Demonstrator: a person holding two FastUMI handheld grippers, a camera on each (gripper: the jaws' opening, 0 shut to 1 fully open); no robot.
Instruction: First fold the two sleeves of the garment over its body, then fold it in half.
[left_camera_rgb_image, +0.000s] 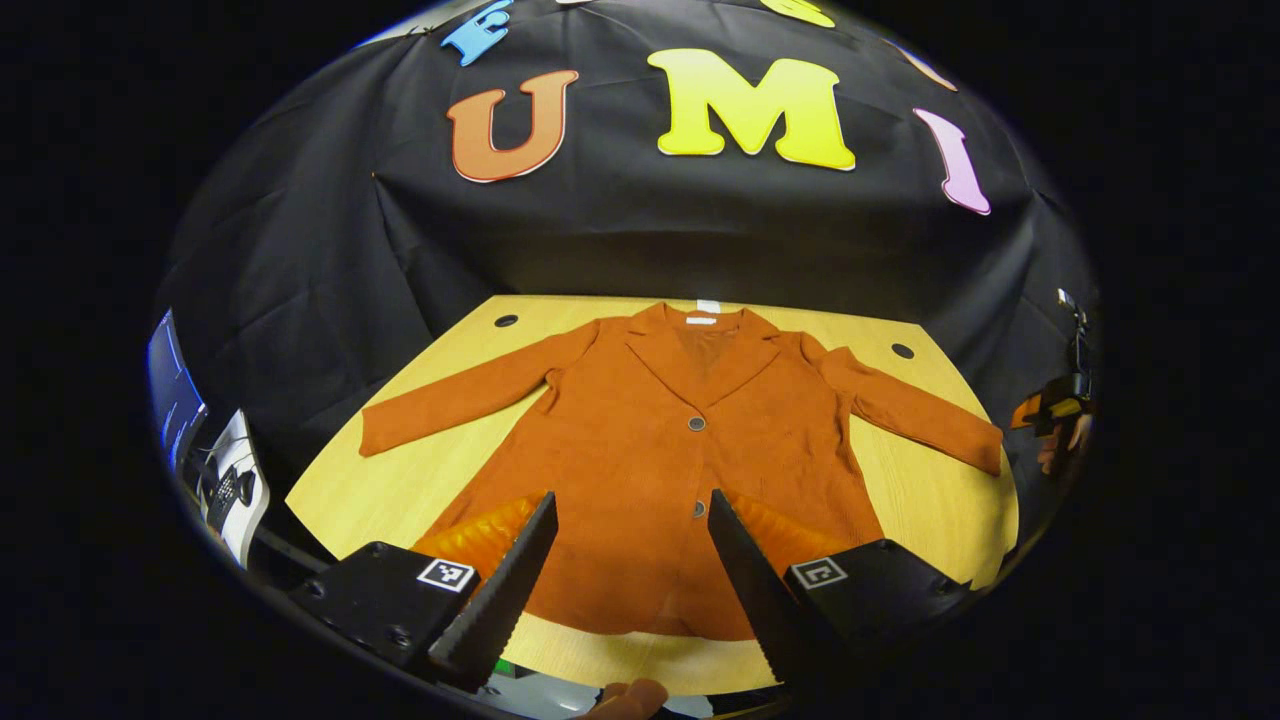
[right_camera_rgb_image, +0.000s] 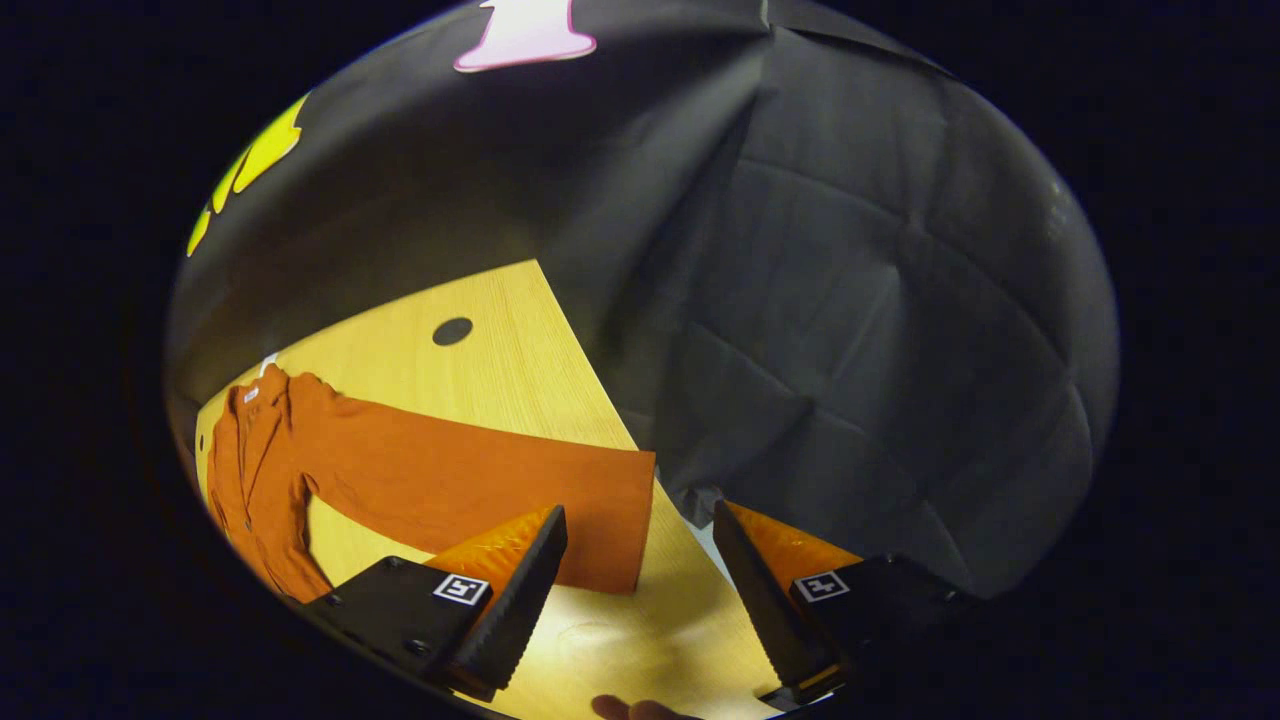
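Observation:
A rust-orange jacket (left_camera_rgb_image: 660, 450) lies flat and face up on the wooden table (left_camera_rgb_image: 930, 500), collar at the far side and both sleeves spread outward. My left gripper (left_camera_rgb_image: 630, 540) hovers open above the jacket's lower hem, holding nothing. One sleeve (left_camera_rgb_image: 450, 395) stretches to the left, the other sleeve (left_camera_rgb_image: 920, 410) to the right. In the right gripper view that right sleeve (right_camera_rgb_image: 480, 480) runs across the table, its cuff near the table edge. My right gripper (right_camera_rgb_image: 640, 560) is open just above and in front of that cuff, apart from it.
Black cloth walls close in behind and beside the table. Two dark round holes (left_camera_rgb_image: 506, 321) (left_camera_rgb_image: 902, 351) sit in the far tabletop. A hand with the other gripper (left_camera_rgb_image: 1055, 415) shows at the right edge. Equipment (left_camera_rgb_image: 235, 485) stands left of the table.

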